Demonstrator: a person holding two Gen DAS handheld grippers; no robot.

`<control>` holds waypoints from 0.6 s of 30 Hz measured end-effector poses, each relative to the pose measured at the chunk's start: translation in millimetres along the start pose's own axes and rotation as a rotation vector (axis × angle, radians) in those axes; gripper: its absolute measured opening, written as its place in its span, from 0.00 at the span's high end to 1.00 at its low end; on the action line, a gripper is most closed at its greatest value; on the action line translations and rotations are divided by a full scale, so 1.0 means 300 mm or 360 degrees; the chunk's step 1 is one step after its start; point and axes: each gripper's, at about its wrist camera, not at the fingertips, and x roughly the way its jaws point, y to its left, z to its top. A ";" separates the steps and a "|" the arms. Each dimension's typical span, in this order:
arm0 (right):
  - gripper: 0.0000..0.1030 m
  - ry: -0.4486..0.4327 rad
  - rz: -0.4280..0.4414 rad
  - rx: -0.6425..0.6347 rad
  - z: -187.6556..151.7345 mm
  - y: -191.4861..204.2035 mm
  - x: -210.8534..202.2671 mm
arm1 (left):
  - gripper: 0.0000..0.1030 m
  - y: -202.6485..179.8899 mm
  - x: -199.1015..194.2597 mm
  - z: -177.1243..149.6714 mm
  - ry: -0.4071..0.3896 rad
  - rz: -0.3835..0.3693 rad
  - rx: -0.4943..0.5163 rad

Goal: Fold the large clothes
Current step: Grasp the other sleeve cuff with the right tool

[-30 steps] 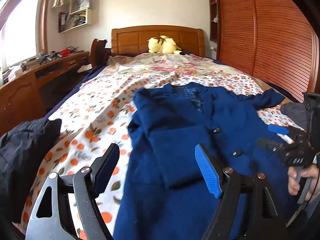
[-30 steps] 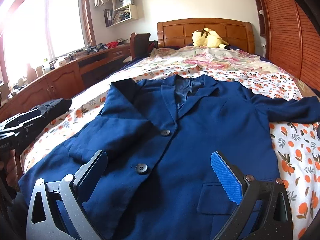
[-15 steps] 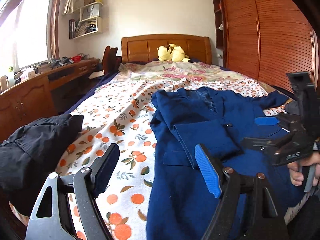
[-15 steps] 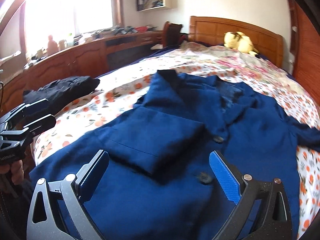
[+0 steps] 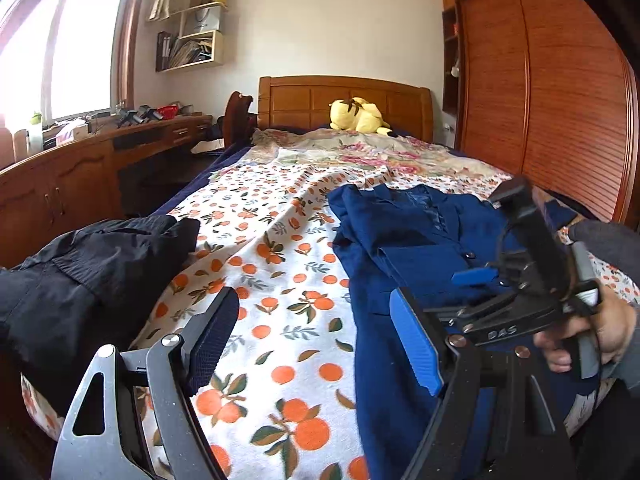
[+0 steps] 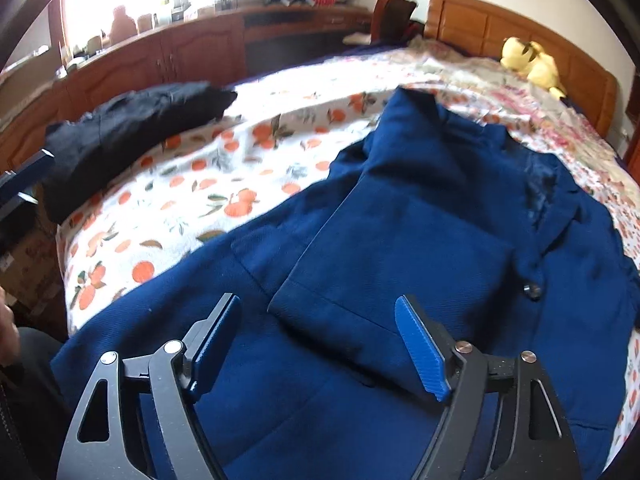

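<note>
A navy blue jacket (image 6: 420, 220) lies face up on the bed, with its left sleeve (image 6: 384, 264) folded across the chest. My right gripper (image 6: 316, 340) hovers low over the jacket's lower front, just short of the sleeve's cuff. Its jaws are closing, with no cloth pinched between them. My left gripper (image 5: 316, 340) is open over the orange-print sheet (image 5: 280, 280), beside the jacket's (image 5: 400, 248) left edge, holding nothing. In the left wrist view a hand (image 5: 600, 332) holds the right gripper, and one blue pad (image 5: 474, 277) of it shows above the jacket.
A black garment (image 5: 80, 272) lies crumpled at the bed's near left corner. A yellow plush toy (image 5: 358, 114) sits by the wooden headboard (image 5: 304, 100). Wooden cabinets (image 5: 60, 192) run along the left, and a slatted wardrobe (image 5: 540, 100) stands on the right.
My left gripper has slid left, from over the jacket to over the bare sheet. The right gripper has swung left toward the folded sleeve, and its jaws have narrowed a little.
</note>
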 end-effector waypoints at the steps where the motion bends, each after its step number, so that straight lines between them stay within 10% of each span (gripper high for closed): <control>1: 0.22 0.0025 -0.0028 -0.0019 0.003 0.007 0.016 | 0.24 0.008 -0.005 0.000 -0.0002 -0.0001 -0.0010; 4: 0.24 0.0058 -0.0090 -0.0051 0.010 0.017 0.052 | 0.24 0.031 -0.005 -0.012 0.0007 -0.0001 -0.0037; 9: 0.71 0.0008 -0.0087 0.0012 0.015 -0.004 0.033 | 0.24 0.036 -0.007 -0.023 0.0013 -0.0001 -0.0032; 18: 0.88 -0.0267 -0.0095 0.0135 -0.017 -0.096 -0.184 | 0.24 -0.015 -0.003 -0.015 0.0030 -0.0093 -0.0027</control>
